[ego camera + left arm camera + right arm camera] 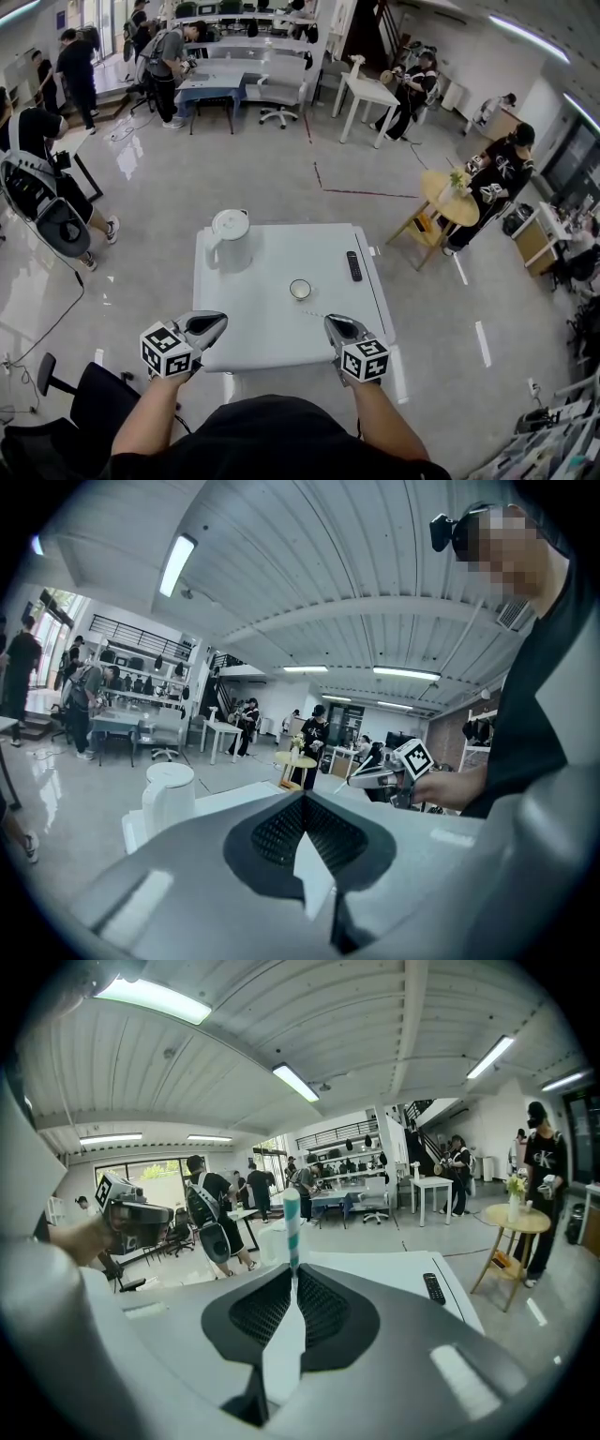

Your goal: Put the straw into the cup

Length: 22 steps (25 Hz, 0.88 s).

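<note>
Head view: my left gripper (pixel 214 323) and right gripper (pixel 335 325) are low in the frame; the cup (pixel 300 289) stands in the middle on the table (pixel 253 309).
Left gripper view: my jaws are closed, nothing inside.
Right gripper view: my jaws pinch the striped straw (pixel 292 1222), sticking up mid-frame.
Straw: light and squashy, I think; hold its low end softly.

We see glossy grey floor (pixel 253 178) around the white table (pixel 272 333); round wooden table (pixel 462 212) to its right, office desks (pixel 214 82) beyond it.
</note>
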Motion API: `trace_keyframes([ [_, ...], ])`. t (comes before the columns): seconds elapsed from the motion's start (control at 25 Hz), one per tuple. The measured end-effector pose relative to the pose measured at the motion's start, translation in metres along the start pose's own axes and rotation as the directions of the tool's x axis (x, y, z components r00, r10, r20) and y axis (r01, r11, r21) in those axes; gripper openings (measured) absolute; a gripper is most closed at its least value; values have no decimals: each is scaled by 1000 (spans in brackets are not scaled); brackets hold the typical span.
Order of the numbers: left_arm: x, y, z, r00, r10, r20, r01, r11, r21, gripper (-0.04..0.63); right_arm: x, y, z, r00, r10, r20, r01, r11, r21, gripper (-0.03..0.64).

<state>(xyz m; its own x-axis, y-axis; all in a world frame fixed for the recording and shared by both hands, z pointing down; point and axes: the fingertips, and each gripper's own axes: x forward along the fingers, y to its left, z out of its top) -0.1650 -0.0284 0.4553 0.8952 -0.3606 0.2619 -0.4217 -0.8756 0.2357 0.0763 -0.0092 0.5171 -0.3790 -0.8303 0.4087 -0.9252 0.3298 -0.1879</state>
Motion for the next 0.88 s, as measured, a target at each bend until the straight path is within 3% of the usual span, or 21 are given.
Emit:
trace_keyframes([
  [0.88, -22, -3, -11, 1000, 16, -3, -16, 1000, -4, 0, 2, 5, -5, 1000, -20, -9, 20, 1000, -1, 51],
])
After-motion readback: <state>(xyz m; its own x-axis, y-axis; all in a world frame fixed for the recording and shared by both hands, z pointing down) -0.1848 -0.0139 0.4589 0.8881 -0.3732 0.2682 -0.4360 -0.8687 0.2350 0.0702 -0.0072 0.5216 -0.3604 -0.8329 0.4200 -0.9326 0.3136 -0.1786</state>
